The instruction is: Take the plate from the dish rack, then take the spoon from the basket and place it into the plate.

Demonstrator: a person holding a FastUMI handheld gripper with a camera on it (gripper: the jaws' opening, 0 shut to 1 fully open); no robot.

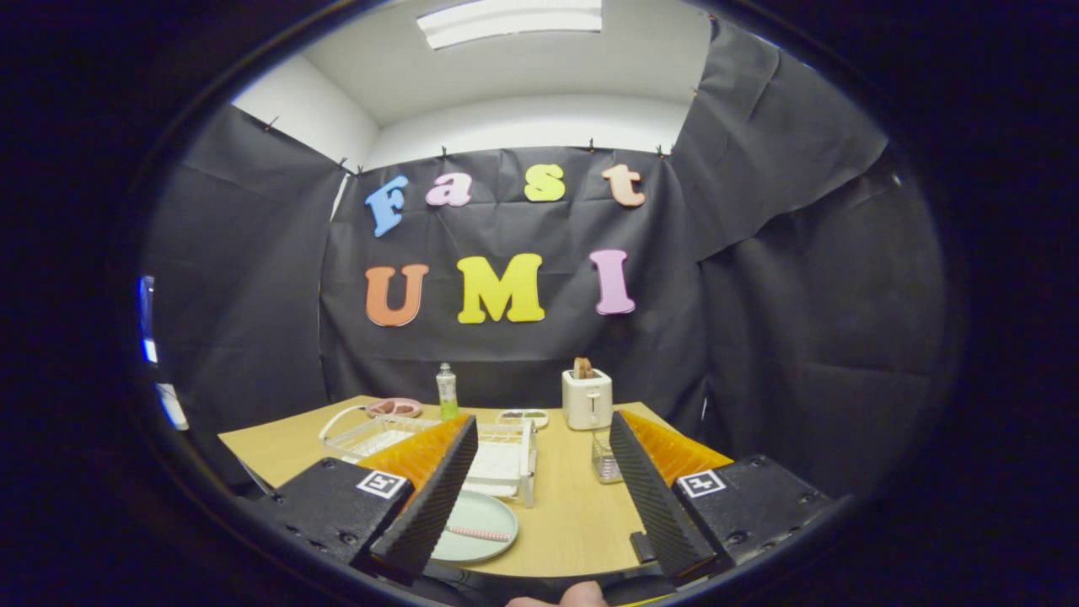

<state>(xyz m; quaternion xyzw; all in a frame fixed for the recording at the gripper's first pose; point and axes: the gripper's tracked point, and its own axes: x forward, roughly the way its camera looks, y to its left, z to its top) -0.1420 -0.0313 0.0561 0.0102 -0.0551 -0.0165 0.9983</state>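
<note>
Here, hand-held gripper (539, 497): I held it wide apart above the near edge of the bench, nothing between its fingers.
Fingers: the left finger (430, 497) crossed over the left rim of the plate; the right finger (653, 497) stood over bare bench wood.
Plate (480, 527): pale green, flat on the bench just ahead of my left finger, near the front end of the dish rack.
Spoon (479, 534): a pinkish handle lay across the plate, its left end hidden behind my left finger.
Dish rack (506, 459): white wire, beyond the plate, running away toward the far left.
Basket (605, 462): I took the small clear container just left of my right finger, near the toaster, to be this, though I could not tell for sure.
Bench (573, 514): light wood.
Far items: a pink dish (394, 408) at far left, a green bottle (447, 393), a small divided tray (523, 417), and a white toaster (587, 398) holding toast.
My hand: a fingertip (582, 595) showed at the near edge.
</note>
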